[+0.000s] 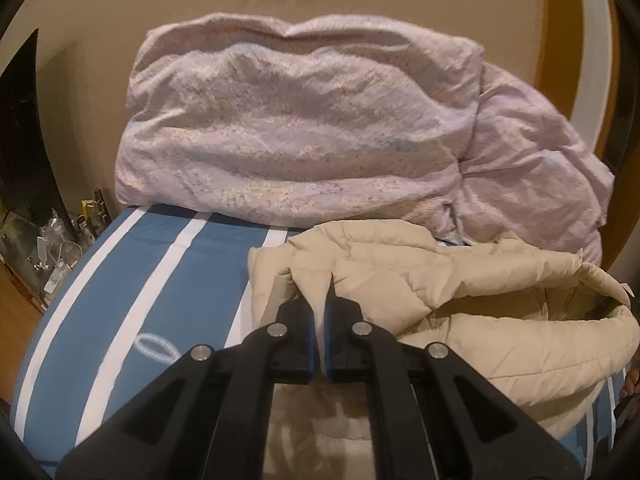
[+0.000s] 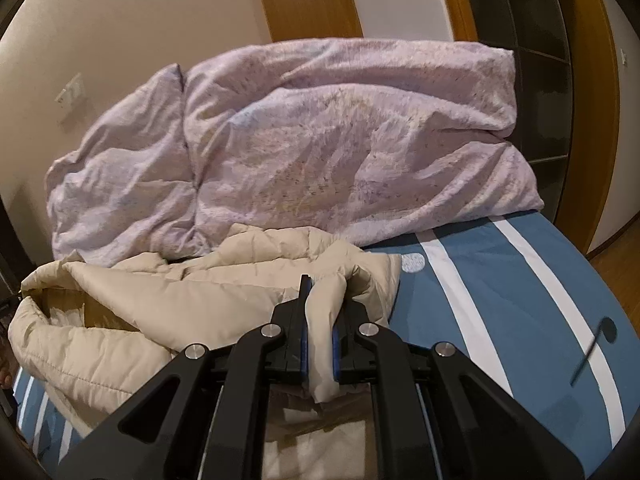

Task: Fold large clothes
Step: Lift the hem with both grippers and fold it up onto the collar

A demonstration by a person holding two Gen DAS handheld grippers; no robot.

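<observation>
Striped bed (image 1: pixel 120 300): both tongs, left (image 1: pixel 320 296) and right (image 2: pixel 320 300), clamp beige jacket (image 1: pixel 480 280); slick fabric may slip; quilt (image 1: pixel 300 120) ahead could snag.

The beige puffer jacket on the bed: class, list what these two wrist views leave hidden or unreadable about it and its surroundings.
- Beige puffer jacket: lower part hidden behind the left tool in the left wrist view, and behind the right tool in the right wrist view.
- Bedside clutter: too small and dim, left wrist view.
- Striped bedsheet: far end covered by the lilac duvet.
</observation>
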